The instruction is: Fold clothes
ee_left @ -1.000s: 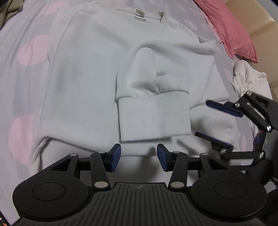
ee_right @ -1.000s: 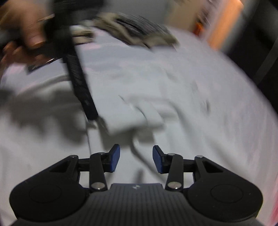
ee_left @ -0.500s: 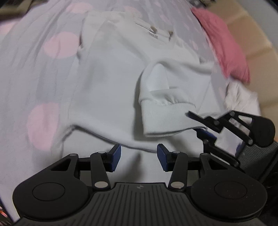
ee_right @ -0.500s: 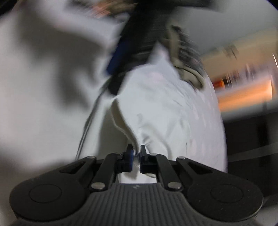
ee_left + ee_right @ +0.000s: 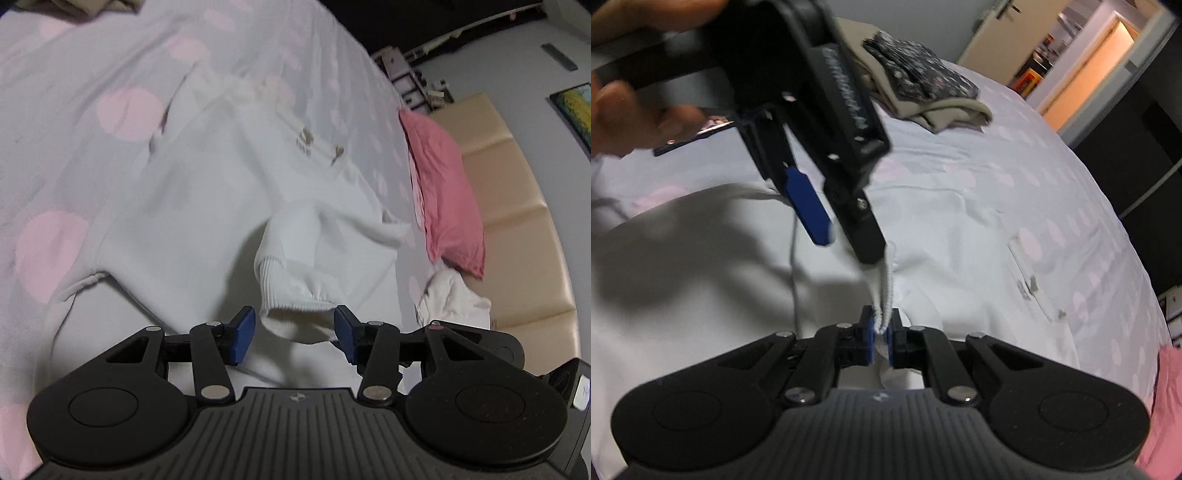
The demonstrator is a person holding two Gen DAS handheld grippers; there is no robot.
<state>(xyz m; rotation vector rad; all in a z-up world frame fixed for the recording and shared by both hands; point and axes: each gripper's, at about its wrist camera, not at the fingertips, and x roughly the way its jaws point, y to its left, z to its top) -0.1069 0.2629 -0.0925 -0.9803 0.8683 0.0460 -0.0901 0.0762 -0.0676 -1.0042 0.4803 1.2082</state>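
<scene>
On the spotted bedsheet lies the white sweatshirt, its ribbed cuff lifted. The right gripper pinches that cuff tight. The left gripper hangs wide open around it, empty.

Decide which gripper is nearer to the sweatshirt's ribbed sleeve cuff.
Right. The right gripper is shut on the ribbed sleeve cuff, holding it lifted. The left gripper is open, with the cuff hanging between its fingers, not clamped.
</scene>
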